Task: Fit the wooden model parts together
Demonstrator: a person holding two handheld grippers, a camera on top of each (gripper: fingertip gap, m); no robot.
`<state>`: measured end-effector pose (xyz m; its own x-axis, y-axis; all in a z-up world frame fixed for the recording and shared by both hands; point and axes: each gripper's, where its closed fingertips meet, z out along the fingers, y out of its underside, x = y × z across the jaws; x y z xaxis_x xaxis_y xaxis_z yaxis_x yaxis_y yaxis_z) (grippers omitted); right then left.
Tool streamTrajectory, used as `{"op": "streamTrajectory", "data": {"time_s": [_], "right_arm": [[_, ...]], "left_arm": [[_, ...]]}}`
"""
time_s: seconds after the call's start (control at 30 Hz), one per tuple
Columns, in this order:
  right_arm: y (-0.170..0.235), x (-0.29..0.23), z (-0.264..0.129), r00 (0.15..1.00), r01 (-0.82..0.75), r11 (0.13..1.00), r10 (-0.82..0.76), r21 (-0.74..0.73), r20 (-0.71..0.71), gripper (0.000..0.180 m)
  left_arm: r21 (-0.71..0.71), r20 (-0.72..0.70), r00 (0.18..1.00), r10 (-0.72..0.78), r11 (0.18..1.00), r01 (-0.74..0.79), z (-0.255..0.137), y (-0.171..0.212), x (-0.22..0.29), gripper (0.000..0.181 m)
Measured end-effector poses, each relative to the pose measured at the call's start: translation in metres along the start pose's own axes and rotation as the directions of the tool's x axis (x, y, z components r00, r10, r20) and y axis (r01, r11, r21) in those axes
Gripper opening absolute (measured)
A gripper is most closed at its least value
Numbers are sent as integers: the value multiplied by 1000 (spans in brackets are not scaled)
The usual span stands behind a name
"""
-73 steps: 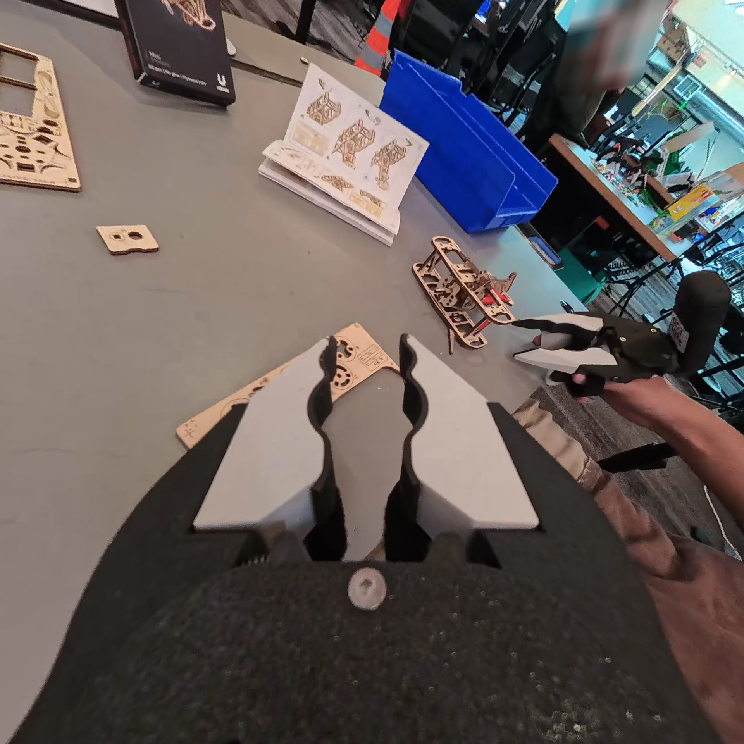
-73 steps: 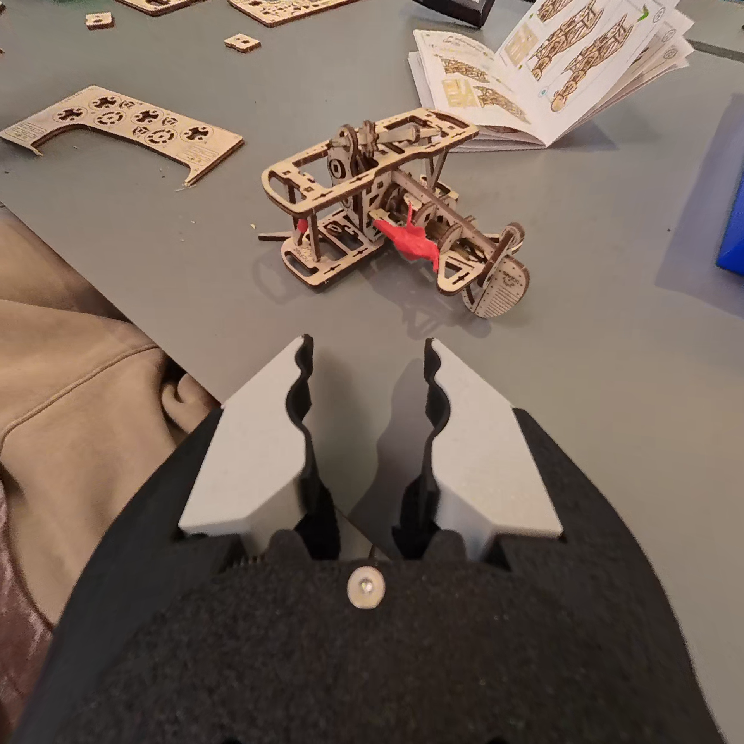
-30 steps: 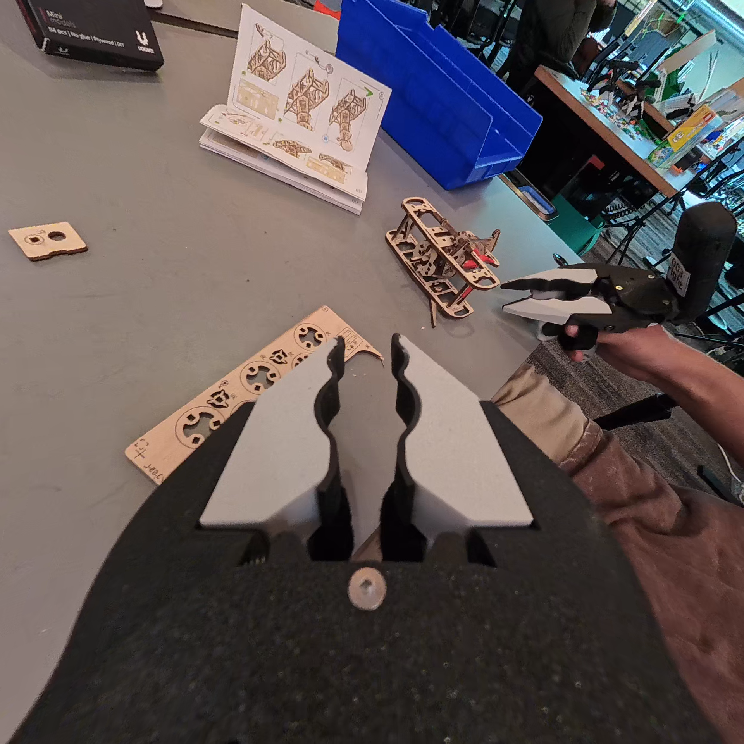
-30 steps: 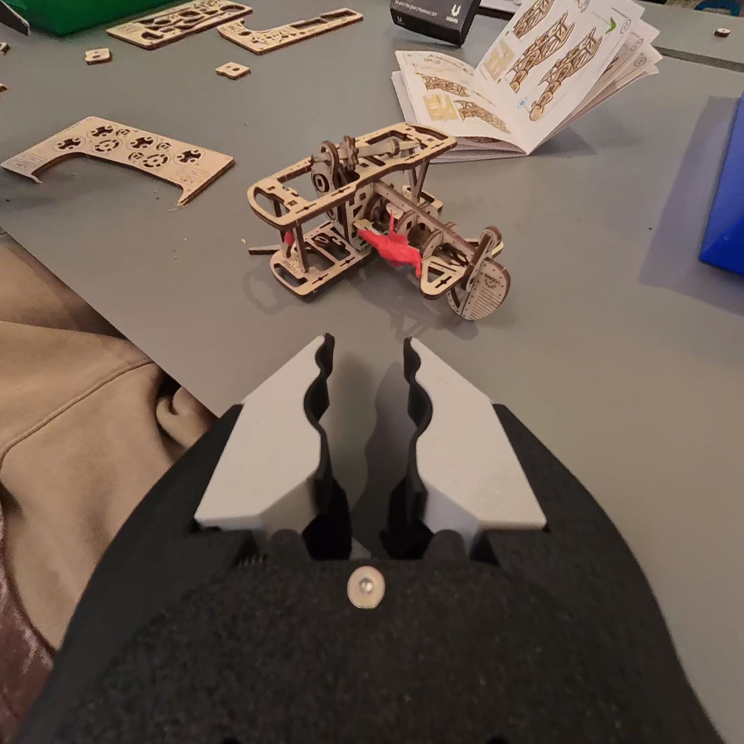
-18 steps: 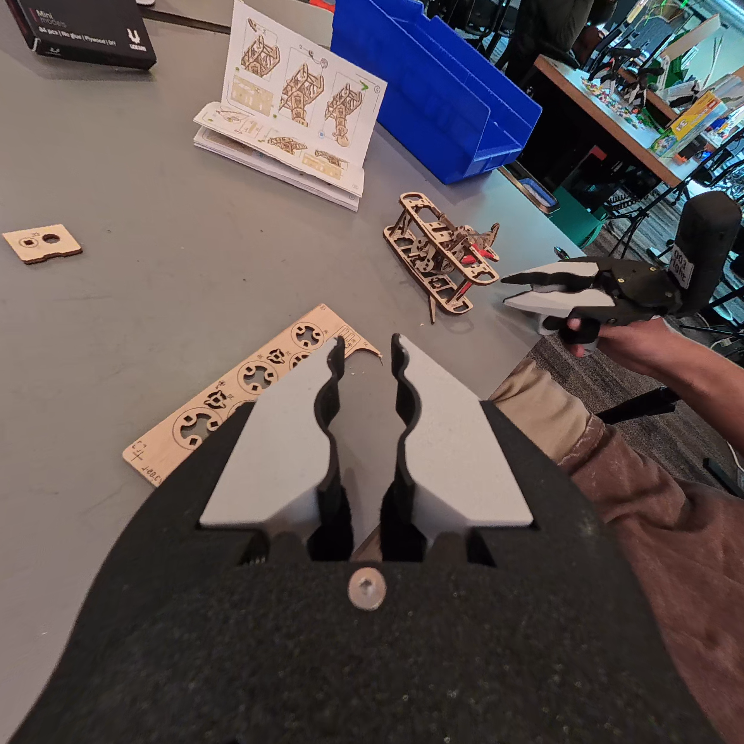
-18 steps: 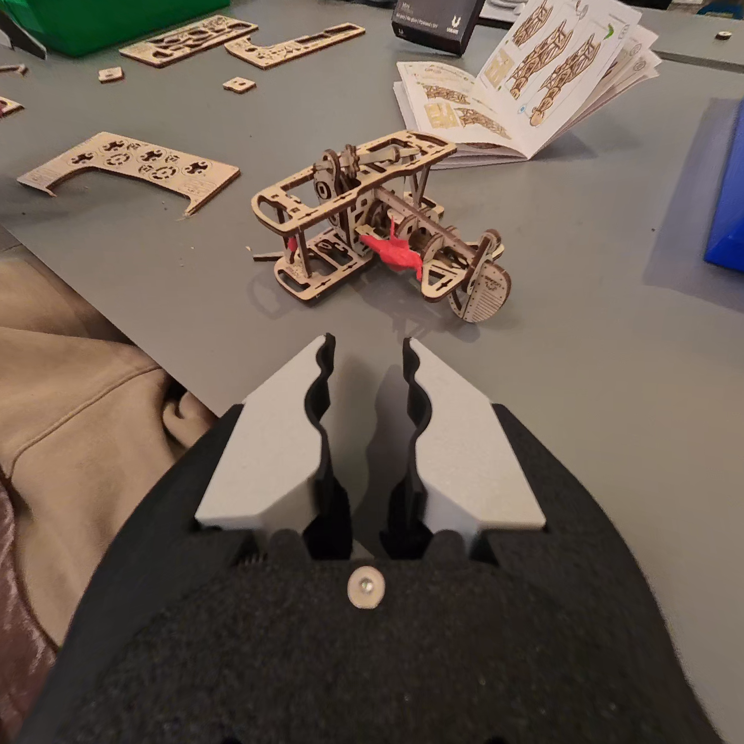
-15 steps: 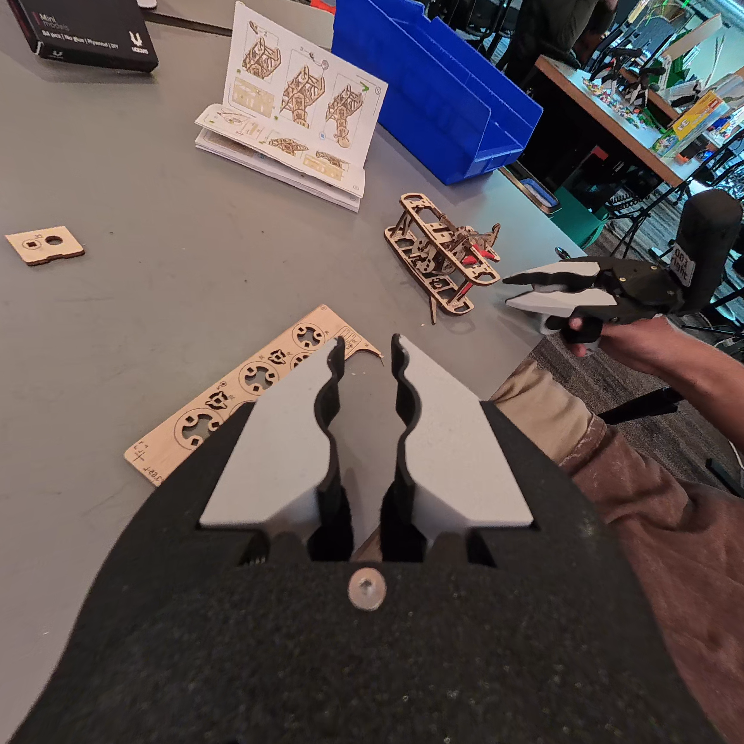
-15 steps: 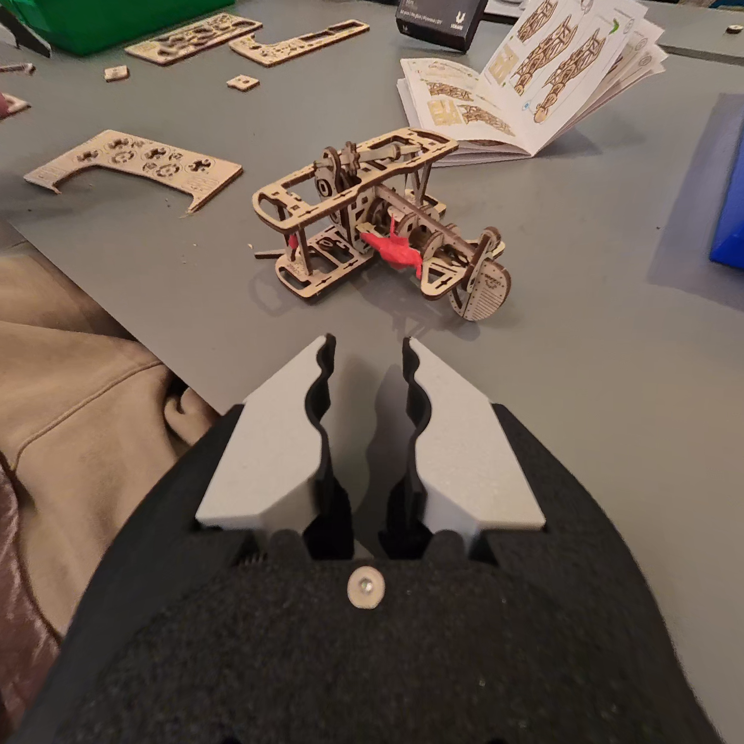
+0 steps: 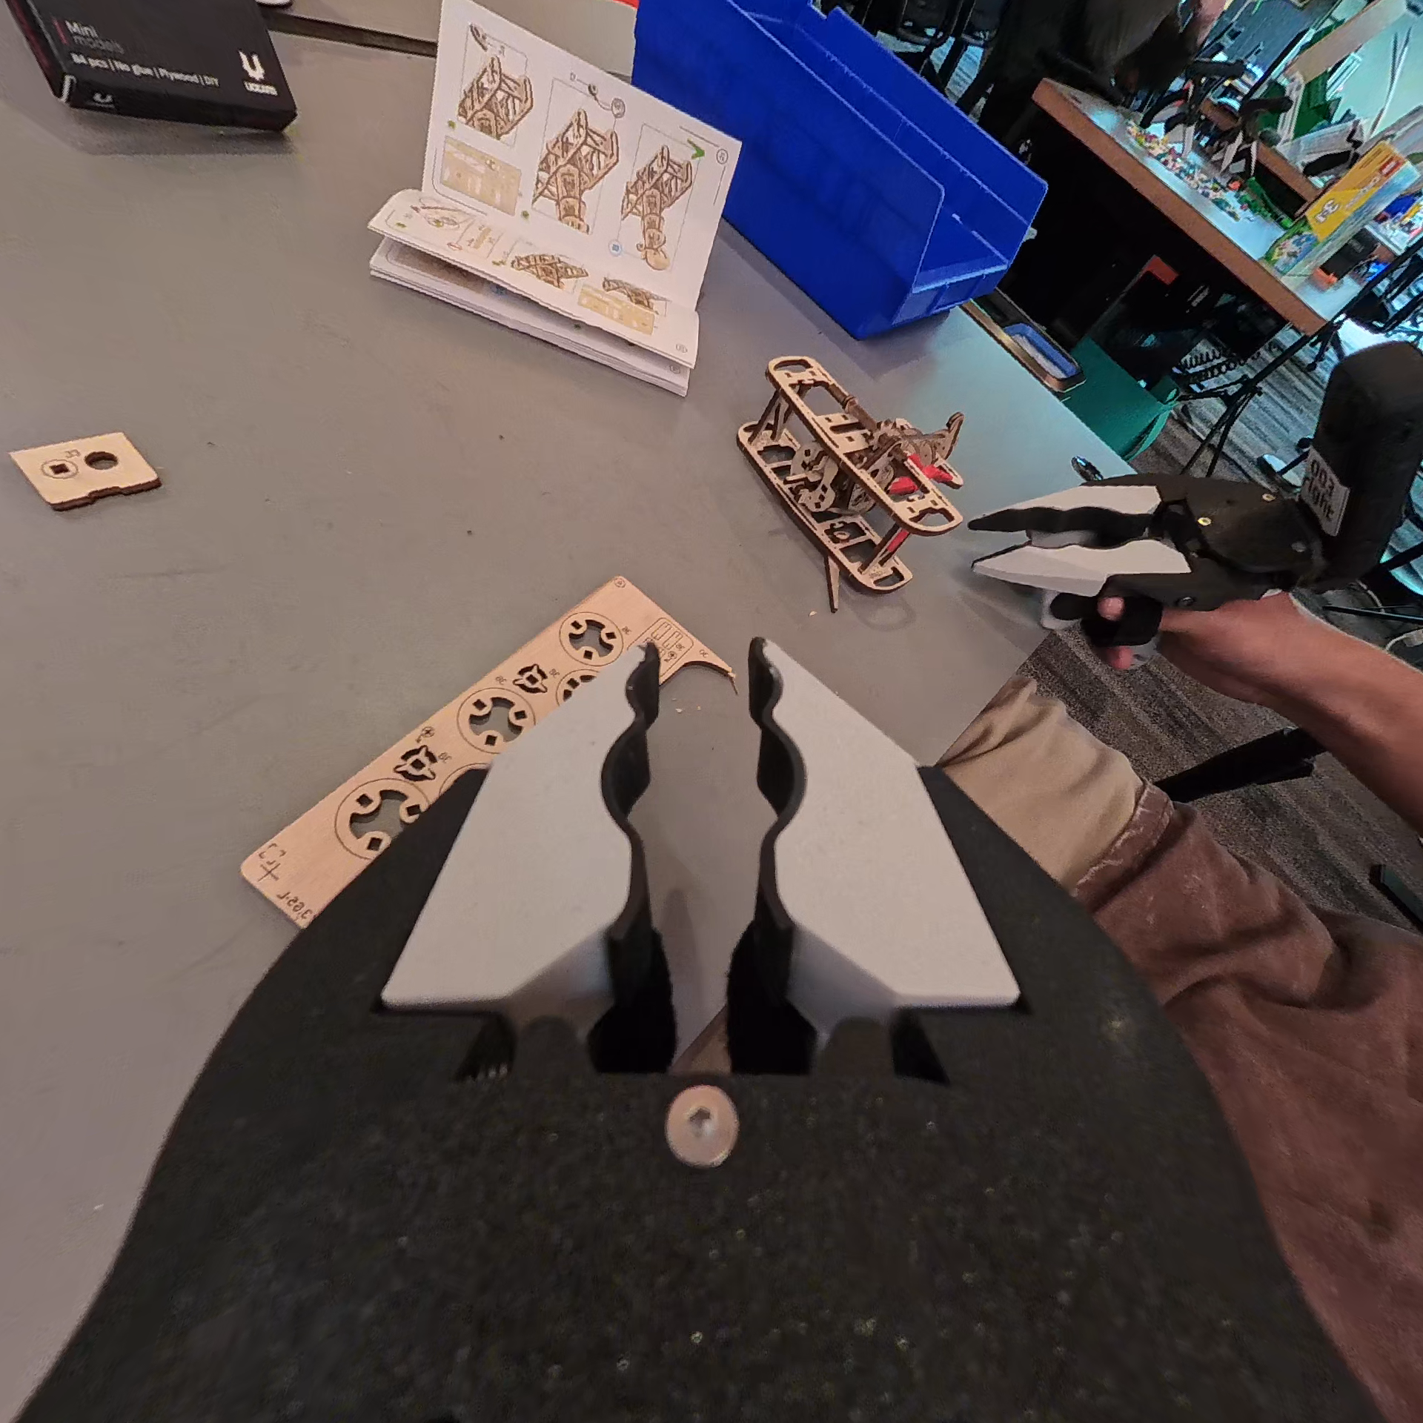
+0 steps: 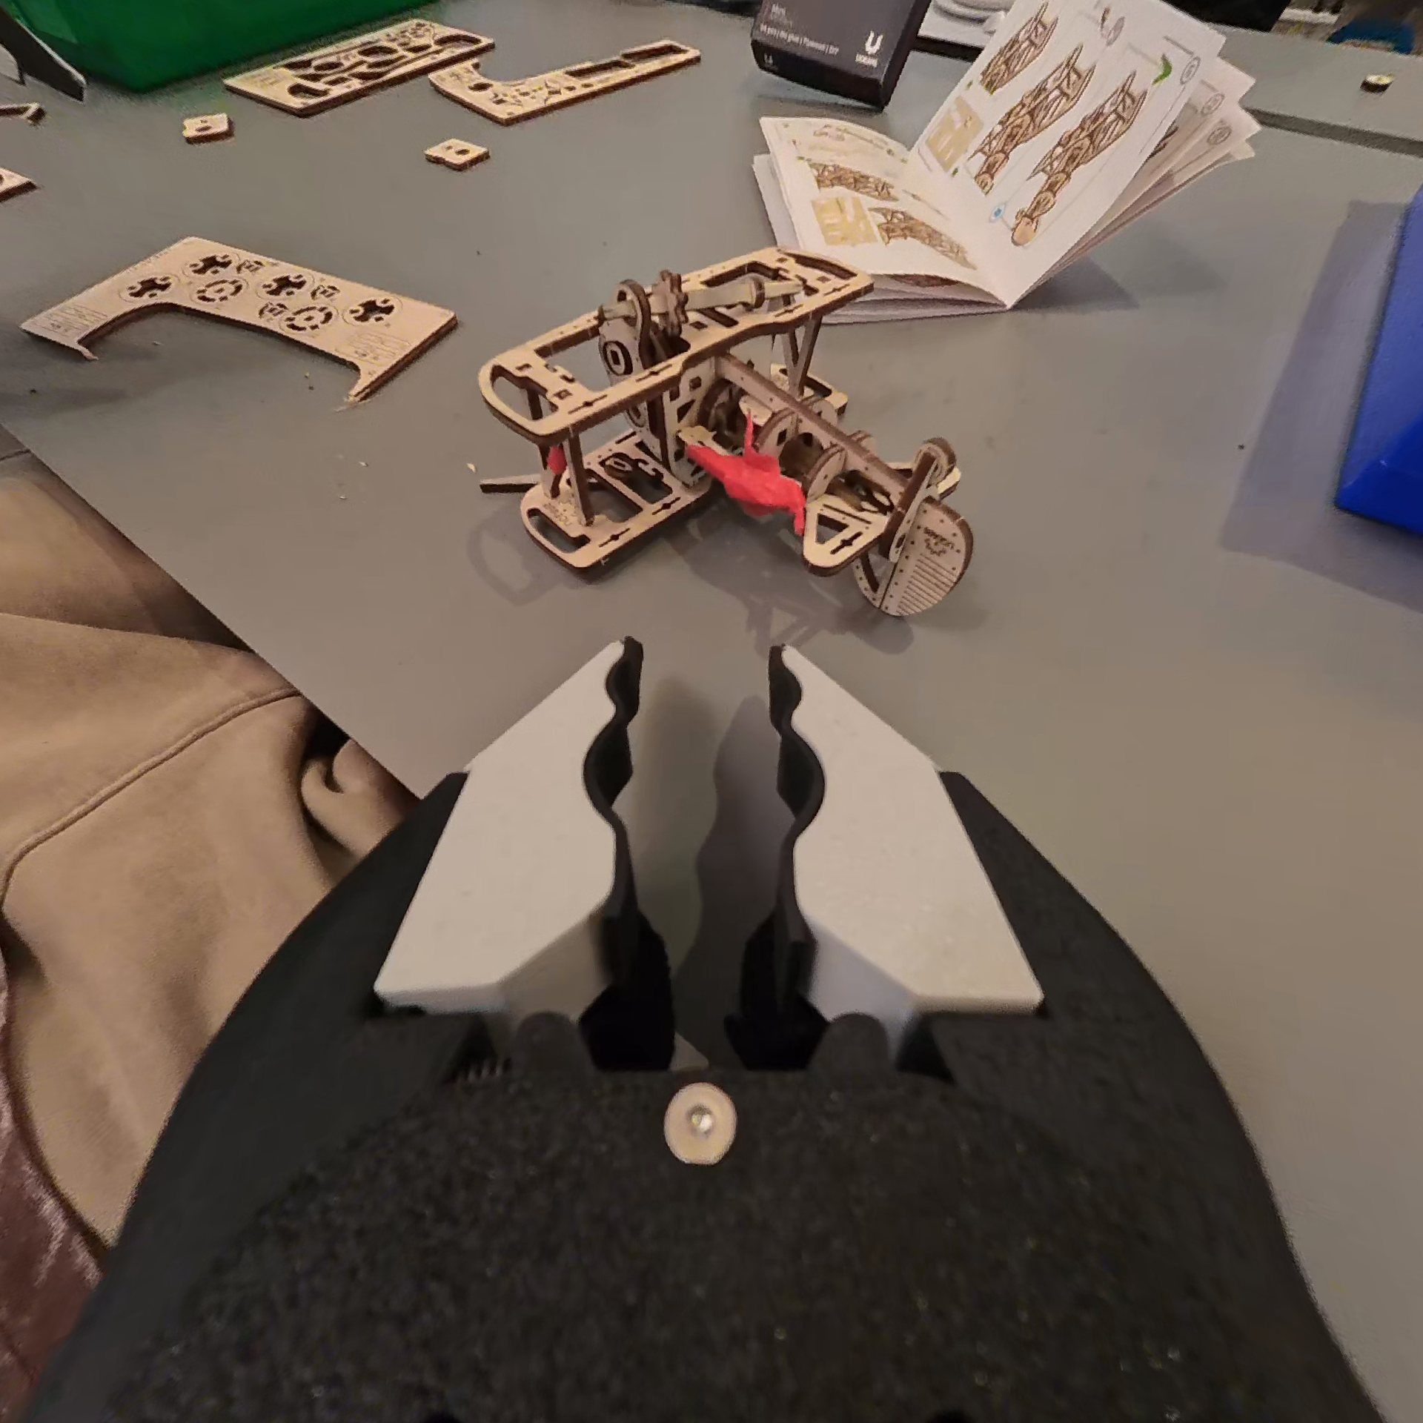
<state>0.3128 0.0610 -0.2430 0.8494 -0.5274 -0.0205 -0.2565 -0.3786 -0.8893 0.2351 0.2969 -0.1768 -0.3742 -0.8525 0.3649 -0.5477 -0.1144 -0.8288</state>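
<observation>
A wooden biplane model (image 10: 716,431) with a red piece (image 10: 743,477) in its body stands on the grey table (image 10: 1078,693); it also shows in the left wrist view (image 9: 847,477). My right gripper (image 10: 704,654) is open and empty, a short way in front of the plane; it also shows in the left wrist view (image 9: 982,543), just right of the plane. My left gripper (image 9: 701,654) is open and empty, above the end of a punched wooden part sheet (image 9: 477,724) near the table's front edge. That sheet lies left of the plane in the right wrist view (image 10: 246,308).
An open instruction booklet (image 9: 562,200) and a blue bin (image 9: 824,169) stand behind the plane. A black box (image 9: 146,61) sits far left. A small wooden piece (image 9: 85,470) lies left. More part sheets (image 10: 462,69) and a green bin (image 10: 192,31) lie at the back. My lap (image 10: 138,808) is at the table's edge. Left tips to right tips: about 25 cm. From my left tips it is roughly 20 cm to the small wooden piece (image 9: 85,470); from my right, 40 cm.
Both grippers have drawn back and risen a little from the table and narrowed slightly since 2.4 s ago. In the last half second almost nothing moved.
</observation>
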Motion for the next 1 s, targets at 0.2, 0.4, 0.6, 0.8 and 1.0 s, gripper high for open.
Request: {"op": "streamTrajectory", "data": {"time_s": [0.2,0.4,0.6,0.8,1.0], "right_arm": [[2,-1,1,1000,7,999,-7,-31,3,32],[-12,5,-11,1000,-18,1000,18,-11,-13,40],[-30,28,-22,998,-2,999,5,41,-64,42],[-28,51,-31,994,-50,998,53,32,-93,46],[-17,29,-30,1000,-1,987,3,-164,13,48]], "left_arm": [[-2,8,1000,3,1000,-3,-1,0,-1,20],[-7,97,981,167,986,-168,-6,-6,-1,22],[-91,2,969,248,965,-247,16,11,32,26],[-140,-2,908,418,899,-414,36,19,54,27],[-143,-57,863,503,851,-505,37,30,76,28]]}}
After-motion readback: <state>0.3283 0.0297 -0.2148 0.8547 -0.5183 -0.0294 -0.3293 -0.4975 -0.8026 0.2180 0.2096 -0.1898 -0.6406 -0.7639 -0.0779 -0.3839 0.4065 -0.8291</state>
